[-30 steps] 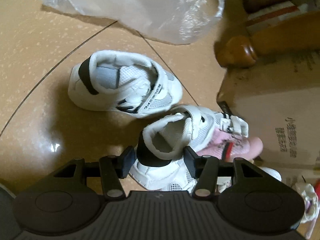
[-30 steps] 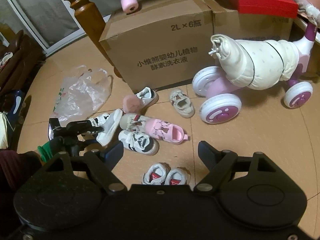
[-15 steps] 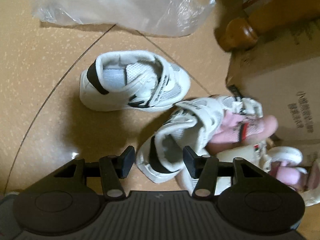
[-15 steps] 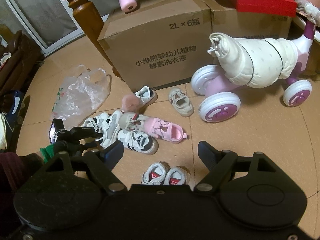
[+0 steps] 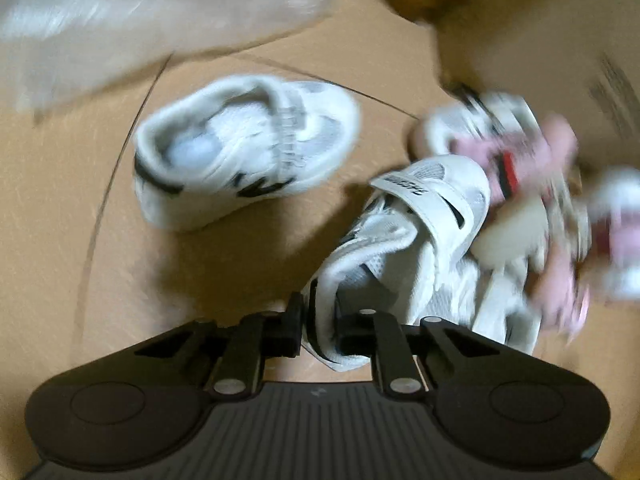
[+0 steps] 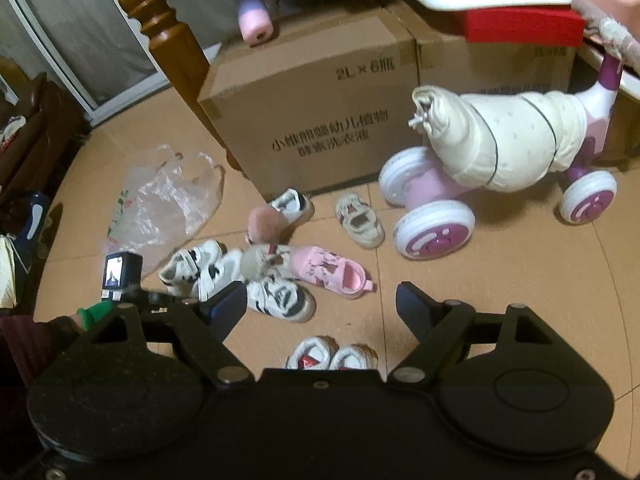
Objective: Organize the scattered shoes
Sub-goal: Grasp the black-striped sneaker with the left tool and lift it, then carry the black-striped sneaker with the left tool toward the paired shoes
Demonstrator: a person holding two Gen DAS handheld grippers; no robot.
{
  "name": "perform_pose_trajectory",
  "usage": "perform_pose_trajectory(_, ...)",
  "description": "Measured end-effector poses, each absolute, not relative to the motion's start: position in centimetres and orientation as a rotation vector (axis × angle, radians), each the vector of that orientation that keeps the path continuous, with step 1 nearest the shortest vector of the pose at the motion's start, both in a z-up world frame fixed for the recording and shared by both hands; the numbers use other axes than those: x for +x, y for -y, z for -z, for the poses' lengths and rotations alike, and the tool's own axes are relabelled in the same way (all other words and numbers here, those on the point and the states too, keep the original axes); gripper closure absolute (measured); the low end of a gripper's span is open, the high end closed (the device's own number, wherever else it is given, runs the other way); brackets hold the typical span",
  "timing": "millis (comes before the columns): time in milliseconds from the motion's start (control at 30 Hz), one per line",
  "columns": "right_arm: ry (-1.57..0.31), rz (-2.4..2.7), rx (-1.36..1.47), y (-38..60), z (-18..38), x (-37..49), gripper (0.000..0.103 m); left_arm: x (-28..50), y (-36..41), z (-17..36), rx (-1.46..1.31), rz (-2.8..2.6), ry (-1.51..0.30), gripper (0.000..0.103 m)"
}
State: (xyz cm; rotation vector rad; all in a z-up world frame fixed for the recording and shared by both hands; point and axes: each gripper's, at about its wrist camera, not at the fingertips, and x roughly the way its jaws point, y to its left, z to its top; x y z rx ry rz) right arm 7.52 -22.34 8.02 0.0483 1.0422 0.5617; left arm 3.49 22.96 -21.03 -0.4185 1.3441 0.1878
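My left gripper (image 5: 320, 324) is shut on the heel collar of a white sneaker (image 5: 416, 240) with black trim and a strap; one pad is inside the shoe and one outside. Its mate (image 5: 248, 148) lies on its side on the floor, up and to the left. A blurred pile of pink and white shoes (image 5: 520, 152) touches the held sneaker's toe. My right gripper (image 6: 320, 304) hangs open and empty above a small white pair with red triangles (image 6: 332, 356). Beyond it lie a pink shoe (image 6: 332, 272), a white and black sneaker (image 6: 280, 296) and a beige shoe (image 6: 360, 220).
A large cardboard box (image 6: 312, 120) stands behind the shoes beside a wooden post (image 6: 160, 32). A crumpled plastic bag (image 6: 168, 200) lies on the floor at the left. A pink and white ride-on toy (image 6: 480, 184) under a cream cover stands at the right.
My left gripper's jaws have closed on the heel of the nearer white sneaker. The left wrist view has rolled, and the sneaker now points up and to the right. The right gripper has kept still.
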Motion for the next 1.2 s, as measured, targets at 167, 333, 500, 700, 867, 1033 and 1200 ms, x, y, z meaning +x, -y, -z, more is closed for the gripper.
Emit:
perform_pose_trajectory(167, -1.025, -0.569, 0.058, 22.7, -8.7, 7.2, 0.02, 2.5, -19.2, 19.0, 0.031, 0.072, -1.434, 0.089)
perform_pose_trajectory(333, -1.023, -0.557, 0.064, 23.3, -8.6, 7.4, 0.02, 0.5, -16.6, 18.6, 0.214, 0.26, -1.443, 0.091)
perform_pose_trajectory(500, -1.026, -0.549, 0.062, 23.6, -8.4, 7.7, 0.02, -1.0, -12.3, 20.6, 0.463, 0.417, -1.451, 0.091)
perform_pose_trajectory(700, -1.03, -0.553, 0.056, 23.3, -8.3, 7.8, 0.02, -1.9, -11.6, 22.8, 0.487, 0.333, -1.455, 0.078)
perform_pose_trajectory(867, -1.031, -0.564, 0.048, 22.8, -8.2, 7.6, 0.02, -1.9, -14.1, 22.9, 0.294, 0.196, -1.517, 0.057)
perform_pose_trajectory(1033, -1.04, -0.559, 0.041, 22.8, -7.8, 7.6, 0.02, -1.9, -17.1, 23.2, 0.024, 0.03, -1.533, 0.057)
perform_pose_trajectory(1200, -1.042, -0.551, 0.047, 23.2, -7.8, 7.8, 0.02, -1.4, -17.0, 23.7, -0.009, 0.003, -1.507, 0.084)
